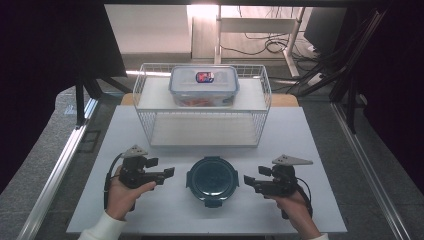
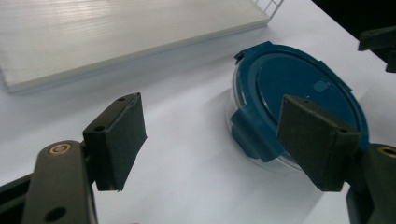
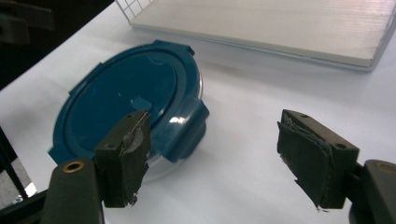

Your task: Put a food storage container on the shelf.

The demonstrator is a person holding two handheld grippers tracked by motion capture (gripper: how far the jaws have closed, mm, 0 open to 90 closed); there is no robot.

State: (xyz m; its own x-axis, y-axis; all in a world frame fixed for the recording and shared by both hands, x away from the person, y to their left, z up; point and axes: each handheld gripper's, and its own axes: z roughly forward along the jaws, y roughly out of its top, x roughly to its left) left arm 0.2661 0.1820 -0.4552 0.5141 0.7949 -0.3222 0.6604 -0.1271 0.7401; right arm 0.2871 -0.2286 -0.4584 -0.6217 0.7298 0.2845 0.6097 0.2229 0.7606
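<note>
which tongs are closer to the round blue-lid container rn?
Left, slightly. The left tongs sit just off the round container's left edge, open and empty. The right tongs sit off its right edge with a slightly wider gap, also open. Neither touches it.

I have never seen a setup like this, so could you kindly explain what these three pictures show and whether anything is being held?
A person at a white table holds a hand-operated gripper in each hand: the left gripper and the right gripper. The high view looks down from above; the other two come from cameras riding on each gripper. Between them sits a round container with a blue lid. Behind it stands a white wire rack carrying a rectangular lidded box. Both grippers are open and hold nothing.
</note>
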